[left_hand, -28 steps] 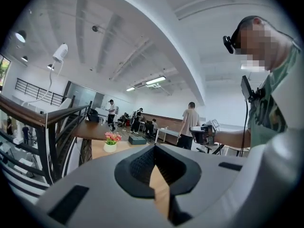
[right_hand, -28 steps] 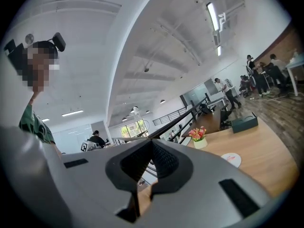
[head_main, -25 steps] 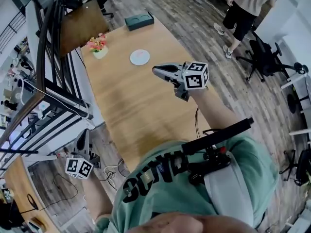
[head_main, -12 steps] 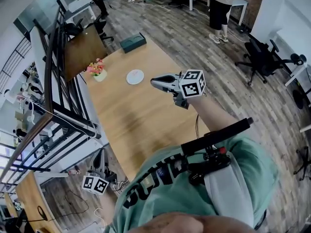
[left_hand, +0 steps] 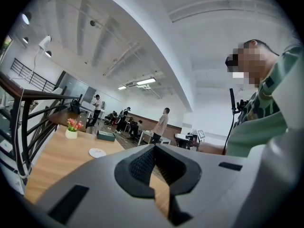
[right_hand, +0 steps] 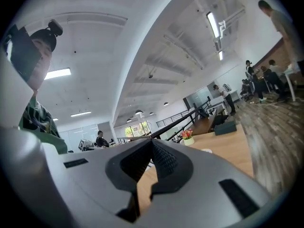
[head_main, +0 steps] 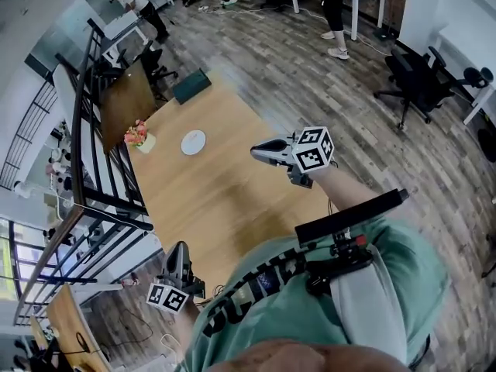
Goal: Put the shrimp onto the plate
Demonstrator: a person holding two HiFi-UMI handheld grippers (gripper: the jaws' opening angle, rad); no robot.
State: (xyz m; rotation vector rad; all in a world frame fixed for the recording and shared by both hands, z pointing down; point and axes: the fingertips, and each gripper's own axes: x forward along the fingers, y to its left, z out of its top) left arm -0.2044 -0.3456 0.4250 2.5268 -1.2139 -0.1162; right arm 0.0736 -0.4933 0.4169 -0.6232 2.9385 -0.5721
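A small white plate point(head_main: 194, 142) lies on the far half of the long wooden table point(head_main: 225, 200); it also shows in the left gripper view point(left_hand: 97, 152). No shrimp shows in any view. My right gripper point(head_main: 260, 152) hovers level over the table's right edge, jaws shut and empty point(right_hand: 152, 140), well short of the plate. My left gripper point(head_main: 177, 250) is off the table's near left corner, above the floor, also shut with nothing in it point(left_hand: 154, 146).
A pot of pink flowers point(head_main: 139, 138) stands left of the plate, and a dark green box point(head_main: 191, 85) lies at the table's far end. A black railing point(head_main: 93, 169) runs along the left side. Office chairs point(head_main: 418, 84) and standing people point(head_main: 329, 6) are beyond, on the wood floor.
The whole view has shifted as the person moved: table and plate slid down-left in the head view. The left gripper came closer to the table's near corner. Both grippers stayed shut.
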